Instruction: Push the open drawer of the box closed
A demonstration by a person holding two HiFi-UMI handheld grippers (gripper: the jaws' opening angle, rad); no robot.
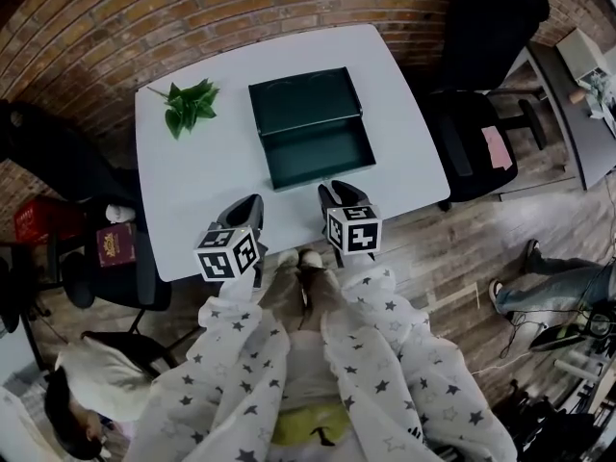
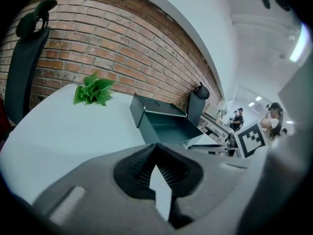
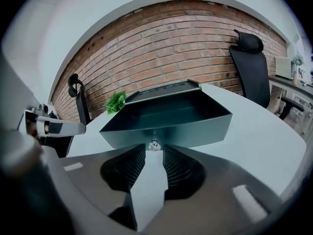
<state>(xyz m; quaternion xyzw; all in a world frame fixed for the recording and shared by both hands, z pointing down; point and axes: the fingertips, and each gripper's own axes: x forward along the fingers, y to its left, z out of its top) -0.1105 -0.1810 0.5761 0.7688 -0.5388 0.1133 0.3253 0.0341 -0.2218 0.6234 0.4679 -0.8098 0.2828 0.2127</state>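
Observation:
A dark green box (image 1: 306,96) lies mid-table, its drawer (image 1: 320,158) pulled out toward me and empty. In the right gripper view the drawer front (image 3: 195,129) fills the middle, and its small metal knob (image 3: 154,144) sits right at the gap between my jaws. My right gripper (image 3: 154,150) is open by a narrow gap and holds nothing. It hovers just in front of the drawer (image 1: 337,191). My left gripper (image 1: 252,202) is left of the drawer, tips together and empty. In its own view (image 2: 156,146) the box (image 2: 146,109) lies ahead to the right.
A sprig of green leaves (image 1: 189,104) lies on the white table (image 1: 404,133) left of the box. Black office chairs stand at the right (image 1: 481,114) and the left (image 1: 58,162). A brick wall runs behind. A person's legs (image 1: 549,287) show at the far right.

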